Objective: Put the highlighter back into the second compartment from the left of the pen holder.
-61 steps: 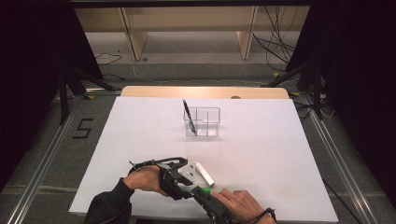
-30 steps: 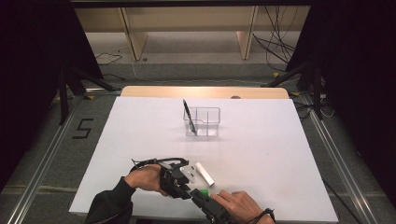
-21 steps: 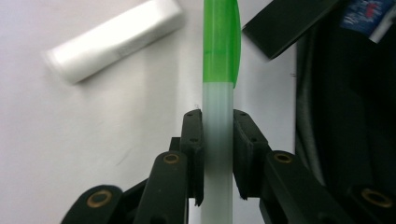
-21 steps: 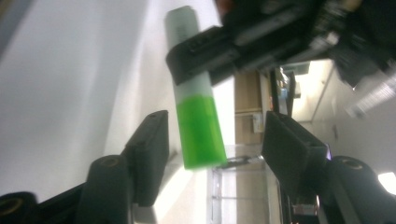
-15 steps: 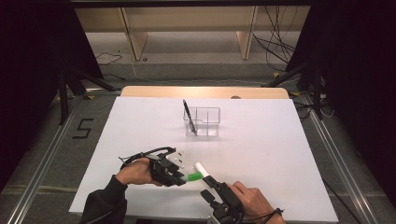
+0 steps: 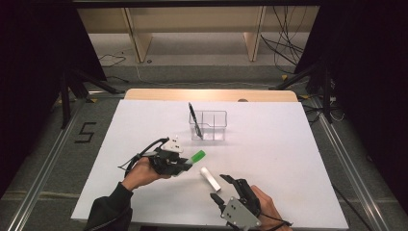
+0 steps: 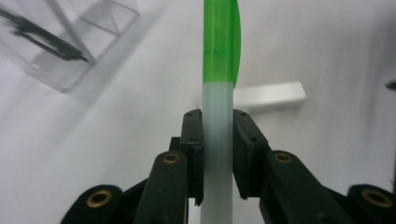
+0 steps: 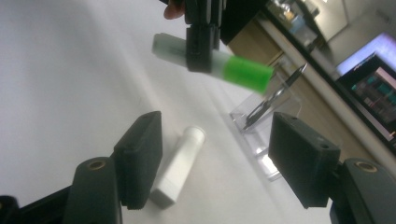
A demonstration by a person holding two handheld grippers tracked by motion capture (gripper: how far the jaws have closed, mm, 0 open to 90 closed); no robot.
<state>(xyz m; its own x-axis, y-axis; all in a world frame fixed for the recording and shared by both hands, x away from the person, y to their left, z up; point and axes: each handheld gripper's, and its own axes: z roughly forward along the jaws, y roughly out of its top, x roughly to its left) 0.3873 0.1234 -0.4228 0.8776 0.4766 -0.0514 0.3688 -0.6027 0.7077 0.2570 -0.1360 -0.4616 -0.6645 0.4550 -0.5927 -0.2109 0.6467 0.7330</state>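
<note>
a: starting at the left, the left claw (image 6: pixel 185 165) is clamped on the marker (image 6: pixel 197 156), squeezing its pale barrel with the green end sticking out ahead, lifted off the worktop (image 6: pixel 269 154). in the left claw view the pads (image 7: pixel 194 154) sit square on the barrel (image 7: pixel 217 140).

b: and the cap (image 6: pixel 210 178)?

a: lying flat on the worktop, just right of the marker and just ahead of the right claw (image 6: pixel 222 188). that claw's jaws have just been opening; they stand wide with nothing between them, the cap (image 8: pixel 180 165) showing below the gap.

b: so the next move, i'd guess, is to carry the marker to the clear holder (image 6: pixel 210 125) farther back, where a black pen (image 6: pixel 193 115) already leans.

a: likely. keep the grip steady, tilt the marker upright over a free compartment, and lower it well in before letting go, so it doesn't knock the pen or tip the light holder.
</note>
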